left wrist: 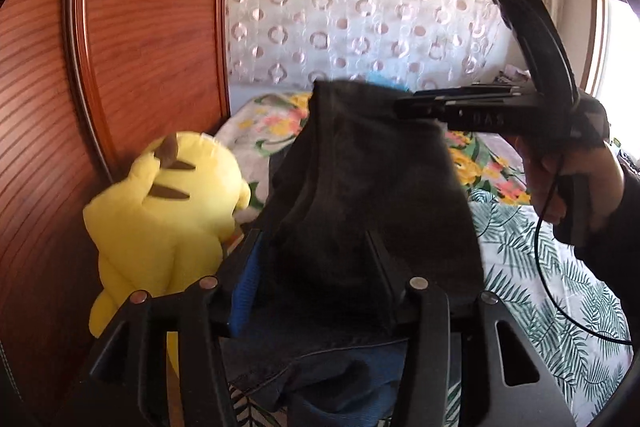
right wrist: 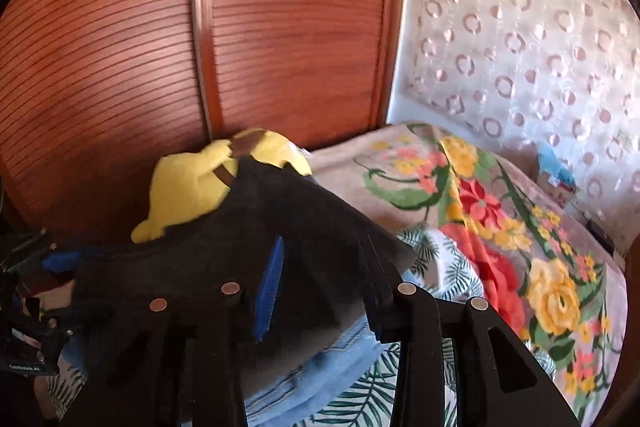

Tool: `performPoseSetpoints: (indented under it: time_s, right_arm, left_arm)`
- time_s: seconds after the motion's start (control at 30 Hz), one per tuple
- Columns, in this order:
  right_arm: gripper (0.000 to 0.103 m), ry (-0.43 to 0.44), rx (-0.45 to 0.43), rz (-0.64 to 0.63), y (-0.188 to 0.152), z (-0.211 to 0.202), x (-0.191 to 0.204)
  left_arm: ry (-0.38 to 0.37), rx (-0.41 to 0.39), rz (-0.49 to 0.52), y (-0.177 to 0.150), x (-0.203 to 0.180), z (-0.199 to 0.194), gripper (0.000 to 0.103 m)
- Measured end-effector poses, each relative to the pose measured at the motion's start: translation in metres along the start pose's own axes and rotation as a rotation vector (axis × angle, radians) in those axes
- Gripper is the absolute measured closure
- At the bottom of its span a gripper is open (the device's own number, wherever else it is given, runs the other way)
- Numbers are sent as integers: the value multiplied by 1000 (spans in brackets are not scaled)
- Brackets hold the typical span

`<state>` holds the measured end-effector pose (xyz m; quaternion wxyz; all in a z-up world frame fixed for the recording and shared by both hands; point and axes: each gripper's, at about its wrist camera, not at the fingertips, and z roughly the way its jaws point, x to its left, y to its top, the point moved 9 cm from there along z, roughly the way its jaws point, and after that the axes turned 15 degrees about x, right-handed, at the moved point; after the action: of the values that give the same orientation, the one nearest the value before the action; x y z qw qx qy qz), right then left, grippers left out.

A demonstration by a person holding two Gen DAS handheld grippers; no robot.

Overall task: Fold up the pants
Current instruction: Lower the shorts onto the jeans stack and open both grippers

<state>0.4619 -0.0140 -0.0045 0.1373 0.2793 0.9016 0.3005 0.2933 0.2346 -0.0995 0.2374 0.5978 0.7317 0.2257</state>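
Straddling pants [left wrist: 360, 187], left tool [left wrist: 316, 239] and right tool [right wrist: 326, 253] both spread; hand [left wrist: 576, 183] visible from left wrist only.

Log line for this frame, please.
pants: dark, bunched above bed | left gripper: pants between jaws, grip unclear | right gripper: same

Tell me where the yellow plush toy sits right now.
The yellow plush toy leans against the reddish wooden wardrobe at the bed's left edge, just left of the dark pants.
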Motion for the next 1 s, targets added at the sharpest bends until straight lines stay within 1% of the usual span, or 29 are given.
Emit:
performPoseSetpoints:
  time_s: [0.07,0.17,0.27,0.33,0.43,0.57,0.73,0.77,0.83,0.9,0.97,1.0]
  right_arm:
    - [65,-5,9,11,8,10,-1]
    - [65,-11,24,37,13,24,-2]
    - [65,1,34,60,14,38,-5]
    - [65,-2,28,65,12,41,-7]
    - [65,-5,-16,71,9,28,-4]
    - [65,-8,-50,75,2,10,2]
    - [65,5,-71,72,-10,-5,18]
    - [65,6,-74,75,-13,-7,20]
    - [65,8,-77,81,-18,-11,22]
    - [65,10,-78,85,-23,-14,24]
    - [65,12,-78,94,-25,-17,24]
    - [65,11,-78,98,-26,-18,24]
  left_arm:
    - [-7,13,-12,-2,3,5,52]
    - [1,24,-12,-2,4,12,52]
    - [-2,34,-18,-4,5,16,52]
    - [-7,36,-23,-5,4,17,52]
    - [-2,37,-21,-5,3,15,51]
    - [3,35,-15,-4,3,11,51]
    - [23,21,-16,-2,8,2,51]
    - [30,16,-16,-1,10,-1,50]
    - [33,11,-16,-1,11,-5,42]
    - [25,-1,-18,-1,13,-11,26]
    - [27,-14,-15,0,13,-18,21]
    - [32,-16,-12,0,13,-20,21]
